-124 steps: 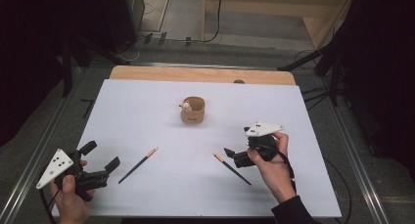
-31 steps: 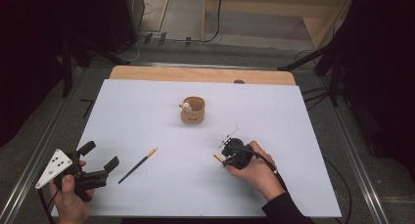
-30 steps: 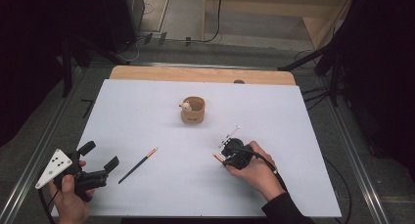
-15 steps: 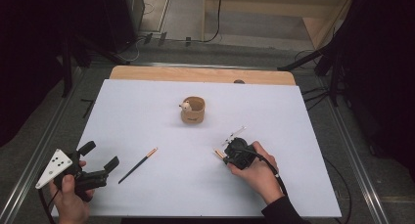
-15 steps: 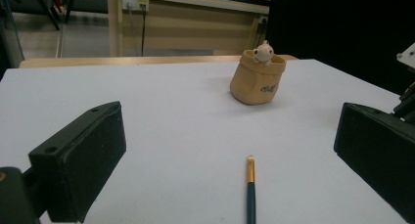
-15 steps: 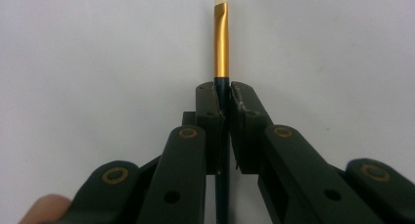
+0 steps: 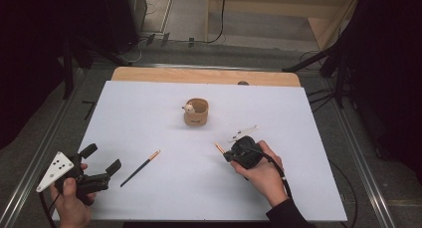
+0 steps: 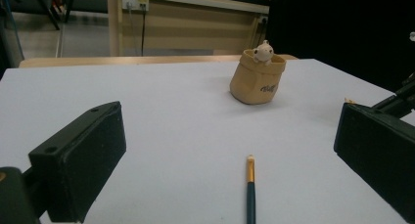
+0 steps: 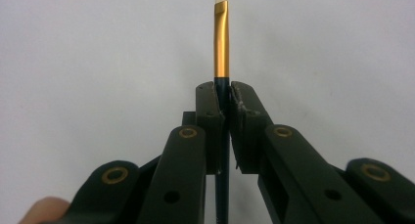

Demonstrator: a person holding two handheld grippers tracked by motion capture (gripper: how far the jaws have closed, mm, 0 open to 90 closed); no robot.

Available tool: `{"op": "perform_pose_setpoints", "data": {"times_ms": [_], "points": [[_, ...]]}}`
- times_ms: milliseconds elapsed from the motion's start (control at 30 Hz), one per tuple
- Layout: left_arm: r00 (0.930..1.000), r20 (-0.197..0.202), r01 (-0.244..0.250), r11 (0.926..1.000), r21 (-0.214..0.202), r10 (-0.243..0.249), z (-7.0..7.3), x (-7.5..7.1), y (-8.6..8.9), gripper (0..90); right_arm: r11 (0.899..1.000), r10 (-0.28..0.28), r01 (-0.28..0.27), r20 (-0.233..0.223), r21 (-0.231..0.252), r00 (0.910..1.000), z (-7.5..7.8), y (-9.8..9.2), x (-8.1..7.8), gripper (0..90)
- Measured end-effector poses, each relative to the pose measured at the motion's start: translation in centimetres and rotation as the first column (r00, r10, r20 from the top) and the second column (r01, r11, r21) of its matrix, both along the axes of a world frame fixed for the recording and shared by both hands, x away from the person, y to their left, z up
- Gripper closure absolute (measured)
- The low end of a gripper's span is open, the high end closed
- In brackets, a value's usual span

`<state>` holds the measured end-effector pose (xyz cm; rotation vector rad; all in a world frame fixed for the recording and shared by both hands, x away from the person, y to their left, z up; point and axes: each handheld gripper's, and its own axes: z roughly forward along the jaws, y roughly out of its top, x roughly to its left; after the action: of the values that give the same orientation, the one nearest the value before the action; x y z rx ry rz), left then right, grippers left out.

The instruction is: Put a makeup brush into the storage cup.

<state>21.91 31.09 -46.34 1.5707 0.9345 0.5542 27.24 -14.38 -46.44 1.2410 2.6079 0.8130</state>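
Gripping one paintbrush (image 9: 221,48), the right gripper (image 7: 230,155) has its jaws clamped on the dark handle just behind the gold ferrule; the right gripper view shows the pale bristle tip projecting past the pads over the white table sheet (image 7: 298,188). From the high view this brush looks to lie low at the sheet, right of centre, w/ the gold end (image 7: 219,148) poking out toward the cup; whether it's lifted clear can't be told.

Left gripper (image 7: 102,169) sits at the near-left corner, jaws wide apart, nothing between them. A second paintbrush (image 7: 140,167) lies flat on the sheet just ahead of it, tip toward the cup, untouched. Left gripper view confirms: brush (image 8: 250,190) lying between the two open pads but farther out, no contact.

Tan cup (image 7: 196,112) w/ small white figure (image 7: 188,108) on its rim stands upright, centre-far of sheet, well apart from both brushes. No brush visible in it.

Assessment: work appears to be loading brushes into the cup. Progress early — pick of brush no. 1 secured; carry and drop into cup outstanding. Brush no. 2 entirely outstanding: approach, grip, carry, drop. Grip on no. 1 looks centred and firm; no fault noted.
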Motion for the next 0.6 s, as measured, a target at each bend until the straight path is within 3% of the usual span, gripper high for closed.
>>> {"op": "perform_pose_setpoints", "data": {"times_ms": [200, 600], "points": [[1.0, 0.0, -0.001, 1.0, 0.0, 0.001, 0.0, 0.0, 0.0, 0.0, 0.998, -0.008, 0.004, 0.058, 0.064, 0.9983, 0.6, -0.2, -0.1, 84.6], [1.0, 0.0, 0.0, 1.0, 0.001, 0.0, 0.0, 0.0, 0.0, 0.0, 0.984, -0.034, 0.003, 0.169, 0.177, 0.9851, 1.6, -0.2, -0.3, 84.7]]}}
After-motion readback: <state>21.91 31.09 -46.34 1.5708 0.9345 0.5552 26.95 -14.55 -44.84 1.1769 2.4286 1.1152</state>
